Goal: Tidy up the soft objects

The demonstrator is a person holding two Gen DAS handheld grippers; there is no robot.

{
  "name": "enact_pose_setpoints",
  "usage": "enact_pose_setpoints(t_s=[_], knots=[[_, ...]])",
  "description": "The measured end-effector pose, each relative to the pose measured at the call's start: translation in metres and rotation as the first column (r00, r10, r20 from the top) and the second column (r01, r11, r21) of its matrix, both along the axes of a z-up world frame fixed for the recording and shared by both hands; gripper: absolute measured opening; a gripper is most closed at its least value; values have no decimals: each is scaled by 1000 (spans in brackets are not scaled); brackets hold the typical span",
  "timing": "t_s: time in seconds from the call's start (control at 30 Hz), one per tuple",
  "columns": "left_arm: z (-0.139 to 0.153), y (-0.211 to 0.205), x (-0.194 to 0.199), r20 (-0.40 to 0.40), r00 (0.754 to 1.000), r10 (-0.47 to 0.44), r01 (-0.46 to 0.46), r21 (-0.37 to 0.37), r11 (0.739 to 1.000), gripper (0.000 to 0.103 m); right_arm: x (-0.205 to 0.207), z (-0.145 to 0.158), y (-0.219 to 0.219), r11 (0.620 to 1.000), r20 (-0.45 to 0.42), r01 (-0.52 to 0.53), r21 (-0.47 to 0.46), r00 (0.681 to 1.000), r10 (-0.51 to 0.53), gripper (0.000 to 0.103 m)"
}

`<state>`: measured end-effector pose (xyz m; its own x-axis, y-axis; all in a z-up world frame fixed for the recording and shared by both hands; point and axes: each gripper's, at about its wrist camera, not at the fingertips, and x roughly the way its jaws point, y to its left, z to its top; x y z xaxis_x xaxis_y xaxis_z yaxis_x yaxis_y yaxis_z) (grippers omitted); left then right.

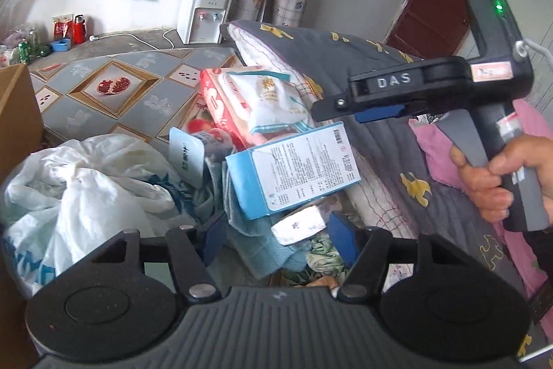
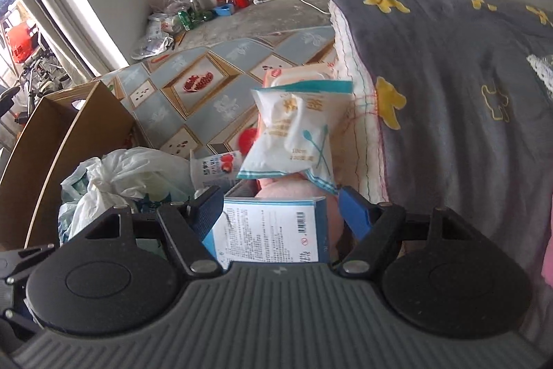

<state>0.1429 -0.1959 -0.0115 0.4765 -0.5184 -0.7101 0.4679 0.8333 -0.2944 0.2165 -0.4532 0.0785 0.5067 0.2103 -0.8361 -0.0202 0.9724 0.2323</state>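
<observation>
A pile of items lies beside the bed: a blue and white box (image 1: 293,170), a white swab packet (image 1: 273,99) on a pink wipes pack (image 1: 221,106), a white plastic bag (image 1: 83,182) and a small white packet (image 1: 299,225). My left gripper (image 1: 280,237) is open just above the small packet and cloths. My right gripper (image 2: 280,211) is open, with the blue box (image 2: 266,230) between its fingers and the swab packet (image 2: 293,134) just ahead. The right gripper also shows in the left wrist view (image 1: 349,111), hovering above the box.
A grey quilt with yellow shapes (image 1: 363,64) covers the bed on the right. A cardboard box (image 2: 65,134) stands at the left. A patterned floor mat (image 1: 114,89), a water dispenser (image 1: 207,12) and bottles (image 1: 31,47) lie beyond.
</observation>
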Motion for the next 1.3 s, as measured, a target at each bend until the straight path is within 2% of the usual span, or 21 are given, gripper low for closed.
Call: enact_pose_setpoints(t_s=[0.27,0.37,0.4,0.57,0.77,0.9,1.0,1.17,1.3], knots=[[-15,-12,8,-21,1000,-1,1,-5,1000,46,21,-46,-16,994,-79,39,105,996,-31,71],[-19,-14,11,-27,1000,-3,3,16,1000,42,19,-44,-12,991,-63,11,133,998,-3,50],[-19,-13,12,-31,1000,-1,2,16,1000,41,16,-41,-8,993,-50,-2,117,999,7,44],[-20,1,8,-44,999,-2,3,25,1000,41,-7,-15,22,991,35,-131,2,991,130,35],[-23,22,-9,-66,998,-16,18,35,999,42,-45,12,61,967,94,-251,-43,963,254,34],[-23,36,-25,-78,996,-42,45,40,998,42,-70,14,79,954,84,-299,4,951,297,35],[-25,42,-39,-82,994,-72,77,56,995,43,-86,6,88,947,57,-312,73,949,309,35],[-30,48,-51,-98,990,-101,107,59,993,49,-99,-18,82,940,-17,-245,236,966,256,39],[-31,51,-54,-93,989,-116,122,55,991,58,-105,-31,65,946,-56,-142,293,985,165,43]])
